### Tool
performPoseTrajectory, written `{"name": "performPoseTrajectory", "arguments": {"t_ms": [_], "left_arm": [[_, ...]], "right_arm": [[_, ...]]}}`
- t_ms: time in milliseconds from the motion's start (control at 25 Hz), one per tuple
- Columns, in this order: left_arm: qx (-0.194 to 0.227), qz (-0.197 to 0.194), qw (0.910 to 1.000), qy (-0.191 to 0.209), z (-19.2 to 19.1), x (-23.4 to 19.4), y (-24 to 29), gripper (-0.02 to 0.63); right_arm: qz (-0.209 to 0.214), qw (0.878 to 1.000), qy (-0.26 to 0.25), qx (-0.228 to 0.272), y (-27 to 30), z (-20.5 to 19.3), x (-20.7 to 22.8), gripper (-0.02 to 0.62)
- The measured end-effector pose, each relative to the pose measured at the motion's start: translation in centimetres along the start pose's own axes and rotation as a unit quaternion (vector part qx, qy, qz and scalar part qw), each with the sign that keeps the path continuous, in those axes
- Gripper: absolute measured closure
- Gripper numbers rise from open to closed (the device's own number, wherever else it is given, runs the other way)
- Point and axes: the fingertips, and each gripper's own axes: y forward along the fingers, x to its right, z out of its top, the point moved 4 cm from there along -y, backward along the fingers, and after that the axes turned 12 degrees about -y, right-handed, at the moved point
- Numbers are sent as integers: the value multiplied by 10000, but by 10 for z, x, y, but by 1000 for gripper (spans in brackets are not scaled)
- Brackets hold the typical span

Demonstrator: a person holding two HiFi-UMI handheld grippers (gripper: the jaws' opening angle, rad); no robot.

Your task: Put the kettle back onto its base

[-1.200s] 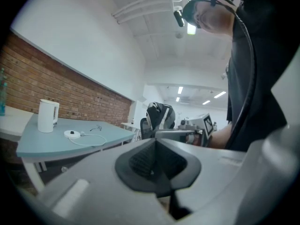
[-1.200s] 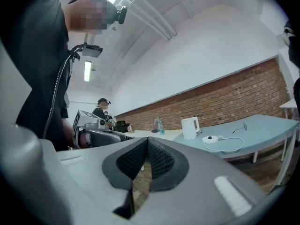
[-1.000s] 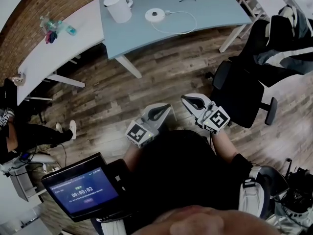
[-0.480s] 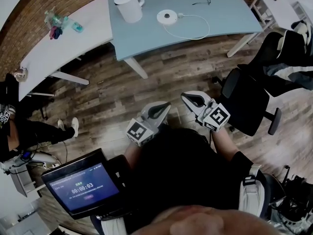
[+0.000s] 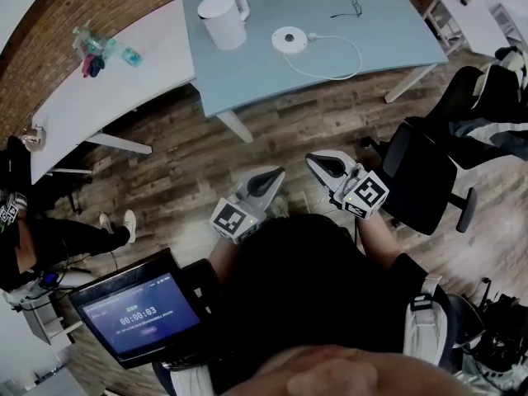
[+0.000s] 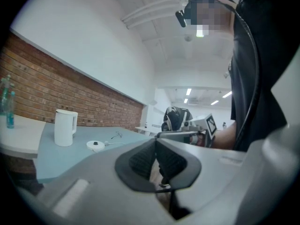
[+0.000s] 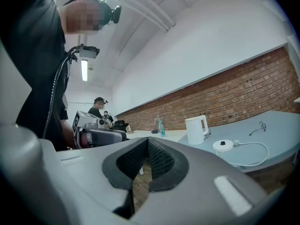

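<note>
A white kettle (image 5: 224,16) stands upright on the blue-grey table (image 5: 272,68), to the left of its round white base (image 5: 289,40), apart from it. A white cable runs from the base. Both grippers are held level over the wooden floor, well short of the table. The left gripper (image 5: 275,175) is shut and empty, and so is the right gripper (image 5: 318,162). In the left gripper view the kettle (image 6: 64,127) and base (image 6: 96,145) lie far ahead, left of the left gripper (image 6: 156,140). In the right gripper view the kettle (image 7: 196,130) and base (image 7: 223,145) lie right of the right gripper (image 7: 148,142).
Glasses (image 5: 351,8) lie on the table's far right. A white table (image 5: 99,97) at the left carries bottles (image 5: 92,46). A black office chair (image 5: 425,176) with a jacket stands right of me. A seated person (image 5: 33,238) is at the far left. A tablet screen (image 5: 136,313) hangs at my waist.
The table with kettle and base has slid lower and rightward in the head view, nearer to me. Both grippers stay shut and keep their spots in the picture.
</note>
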Motion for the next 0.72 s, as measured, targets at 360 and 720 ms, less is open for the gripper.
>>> {"name": "performPoseTrajectory", "arguments": {"t_ms": [360,720], "left_arm": [[-7,-220,9998,39,18,-39,0,608],[62,-216,9997,92,26,-65,-10,609]], "right_arm": [[-31,9995,-298,-134,41,3,7,591],[-49,9992,-346,-212,62,-5,5,591]]}}
